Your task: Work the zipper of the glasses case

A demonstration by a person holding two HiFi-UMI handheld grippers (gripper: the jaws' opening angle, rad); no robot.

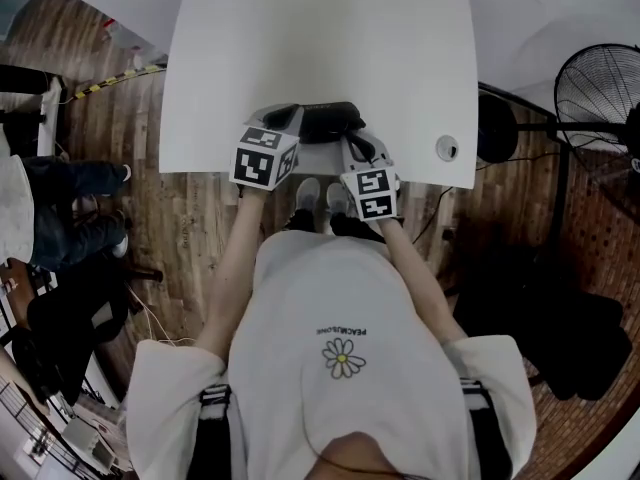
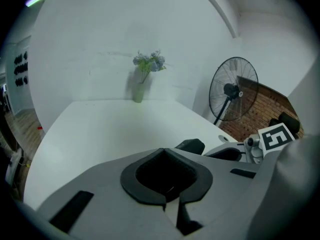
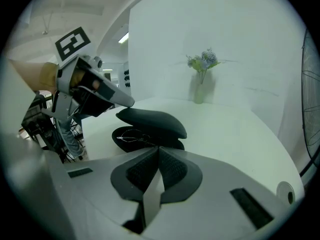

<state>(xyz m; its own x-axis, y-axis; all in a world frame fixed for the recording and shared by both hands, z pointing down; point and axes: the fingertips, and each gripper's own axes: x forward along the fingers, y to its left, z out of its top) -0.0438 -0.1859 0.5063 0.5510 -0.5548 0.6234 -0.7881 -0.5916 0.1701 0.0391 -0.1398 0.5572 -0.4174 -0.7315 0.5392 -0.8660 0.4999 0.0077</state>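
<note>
White table (image 1: 400, 68): left tongs (image 1: 288, 118), right tongs (image 1: 354, 148) slant down at glasses case (image 1: 330, 120).

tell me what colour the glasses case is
Black. The glasses case shows best in the right gripper view.

The glasses case (image 1: 325, 120) is black and the table (image 1: 320, 38) is white. The marker cubes (image 1: 265, 156) carry black-and-white square patterns. The floor (image 1: 200, 228) at frame left is brown wood plank; the shirt (image 1: 340, 298) is white with a daisy print.
</note>
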